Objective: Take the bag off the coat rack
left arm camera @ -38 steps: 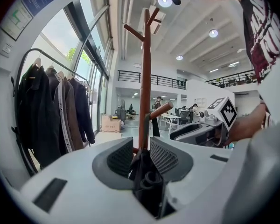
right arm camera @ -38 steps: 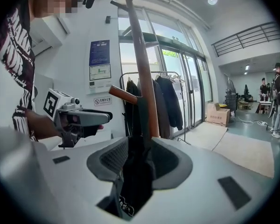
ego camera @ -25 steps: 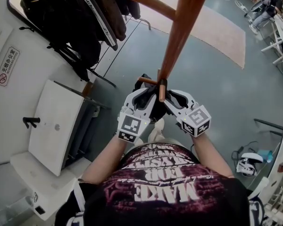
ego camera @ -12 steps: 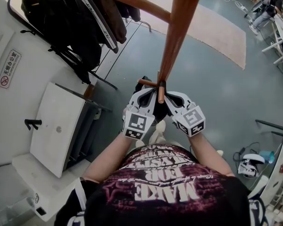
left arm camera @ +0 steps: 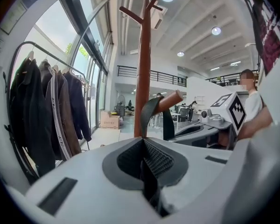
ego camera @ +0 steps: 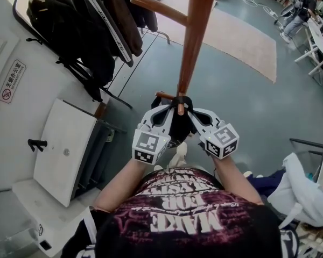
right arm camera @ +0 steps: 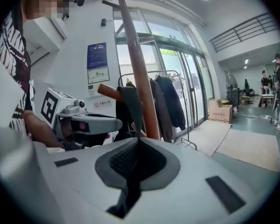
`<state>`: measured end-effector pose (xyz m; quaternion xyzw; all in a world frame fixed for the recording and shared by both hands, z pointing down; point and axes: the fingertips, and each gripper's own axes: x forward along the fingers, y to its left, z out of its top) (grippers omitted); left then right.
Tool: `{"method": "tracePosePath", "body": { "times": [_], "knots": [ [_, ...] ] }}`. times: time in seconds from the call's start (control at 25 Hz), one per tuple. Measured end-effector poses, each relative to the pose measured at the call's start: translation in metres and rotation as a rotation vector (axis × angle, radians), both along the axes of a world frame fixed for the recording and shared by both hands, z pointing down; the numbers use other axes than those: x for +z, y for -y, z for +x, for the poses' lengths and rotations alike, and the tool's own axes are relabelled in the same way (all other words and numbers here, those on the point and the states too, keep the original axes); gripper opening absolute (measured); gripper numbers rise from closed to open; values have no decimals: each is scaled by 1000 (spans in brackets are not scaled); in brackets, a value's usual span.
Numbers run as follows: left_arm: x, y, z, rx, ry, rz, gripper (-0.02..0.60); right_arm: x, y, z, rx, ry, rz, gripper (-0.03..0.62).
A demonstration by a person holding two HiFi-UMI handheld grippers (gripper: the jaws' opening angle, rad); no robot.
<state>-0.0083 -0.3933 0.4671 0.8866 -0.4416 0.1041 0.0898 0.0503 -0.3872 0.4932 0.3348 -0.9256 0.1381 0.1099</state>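
A black bag (ego camera: 176, 128) hangs by its black strap (ego camera: 178, 100) from a low peg (ego camera: 179, 108) of the wooden coat rack (ego camera: 192, 42). My left gripper (ego camera: 162, 112) is left of the peg, and in the left gripper view it (left arm camera: 143, 141) is shut on the strap (left arm camera: 147, 112) just below the peg (left arm camera: 171, 101). My right gripper (ego camera: 196, 113) is right of the peg. In the right gripper view its jaws (right arm camera: 137, 141) are closing tight on the strap (right arm camera: 130, 107), which runs up over the peg (right arm camera: 107, 91). My hands hide most of the bag.
A clothes rail with dark coats (ego camera: 97, 31) stands at the upper left, above a white cabinet (ego camera: 64, 149) by the wall. A tan rug (ego camera: 242, 36) lies beyond the rack. A person (ego camera: 304, 4) sits far right. A white cloth (ego camera: 301, 192) lies at the lower right.
Both grippers stay at the low peg, drawn slightly closer to the strap. The view has shifted, and a white cloth has come into view at the lower right.
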Motion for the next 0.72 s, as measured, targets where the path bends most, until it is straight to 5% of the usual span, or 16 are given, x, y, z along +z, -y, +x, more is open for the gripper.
{"method": "tracePosePath", "body": {
  "times": [0.72],
  "knots": [
    [-123,-67,-16,21,-71,172,8,-120,-59,-6,-18,97,174,9]
  ]
}}
